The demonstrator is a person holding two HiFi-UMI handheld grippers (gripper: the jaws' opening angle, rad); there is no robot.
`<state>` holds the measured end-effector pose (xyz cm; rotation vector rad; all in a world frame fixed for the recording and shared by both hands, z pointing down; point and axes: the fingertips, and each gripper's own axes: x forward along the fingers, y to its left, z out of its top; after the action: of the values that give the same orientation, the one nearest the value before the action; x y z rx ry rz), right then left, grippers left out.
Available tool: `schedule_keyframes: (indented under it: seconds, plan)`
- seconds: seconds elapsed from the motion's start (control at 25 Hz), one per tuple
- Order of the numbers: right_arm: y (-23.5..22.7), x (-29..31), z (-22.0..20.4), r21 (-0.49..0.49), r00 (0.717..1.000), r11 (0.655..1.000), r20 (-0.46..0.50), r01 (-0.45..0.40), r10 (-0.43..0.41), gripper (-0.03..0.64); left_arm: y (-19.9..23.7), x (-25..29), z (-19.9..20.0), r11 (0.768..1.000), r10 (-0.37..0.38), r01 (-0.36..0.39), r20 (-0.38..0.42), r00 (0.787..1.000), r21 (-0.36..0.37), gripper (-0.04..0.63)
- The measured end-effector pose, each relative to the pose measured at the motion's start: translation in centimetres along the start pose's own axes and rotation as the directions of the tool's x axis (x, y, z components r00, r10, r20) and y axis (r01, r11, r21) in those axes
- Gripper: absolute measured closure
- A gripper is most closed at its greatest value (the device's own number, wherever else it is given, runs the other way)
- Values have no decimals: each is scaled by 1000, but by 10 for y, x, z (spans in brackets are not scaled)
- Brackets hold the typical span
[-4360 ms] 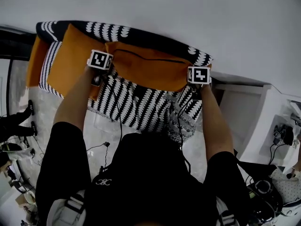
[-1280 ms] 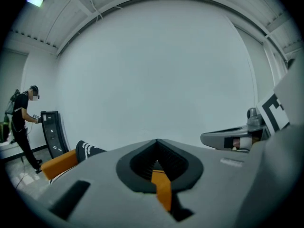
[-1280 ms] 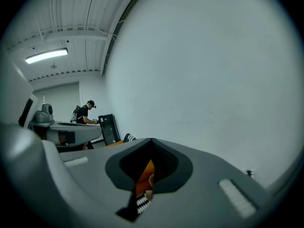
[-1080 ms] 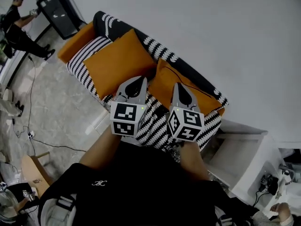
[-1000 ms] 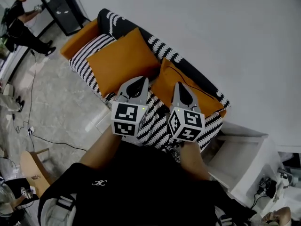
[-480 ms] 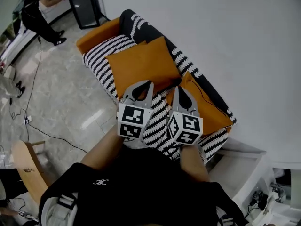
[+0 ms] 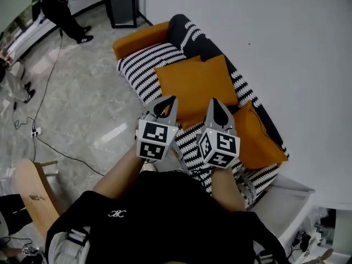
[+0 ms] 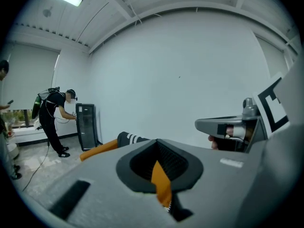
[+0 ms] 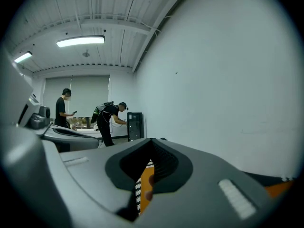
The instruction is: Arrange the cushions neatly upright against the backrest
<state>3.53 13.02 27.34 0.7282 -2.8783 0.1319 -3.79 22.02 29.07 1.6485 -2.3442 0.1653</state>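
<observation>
I hold my left gripper and right gripper side by side, jaws closed on nothing, above the sofa's near edge. On the sofa, an orange cushion stands against the backrest; a second cushion sits at the right end.

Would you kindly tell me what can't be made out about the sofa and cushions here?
- Head view: the sofa seat's near edge, behind the left tongs and right tongs.
- Head view: inner corner of the right cushion, behind the right tongs.
- Both gripper views: the cushions, only an orange sliver past the shut tongs.
</observation>
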Motion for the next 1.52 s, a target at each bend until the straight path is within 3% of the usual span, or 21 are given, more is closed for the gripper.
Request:
schedule_keyframes:
  seconds: [0.36, 0.76, 1.0, 1.16, 1.52]
  plan:
    - [52, 43, 6, -30, 999, 999, -38, -15, 14, 611, 89, -20, -6, 995, 66, -65, 3, 998, -77, 588]
    - [77, 111, -1, -1, 996, 997, -41, -74, 74, 611, 136, 5, -2, 993, 111, -111, -2, 994, -39, 588]
    - [39, 168, -5, 26, 996, 999, -70, -45, 46, 611, 155, 72, 11, 995, 102, -102, -34, 994, 3, 588]
    - [2, 206, -22, 19, 989, 999, -143, -28, 30, 611, 165, 124, 11, 994, 107, -107, -69, 992, 0, 588]
    - [-121, 298, -104, -59, 929, 998, -369, 15, -36, 609, 190, 251, -53, 989, 137, -149, -264, 955, -25, 588]
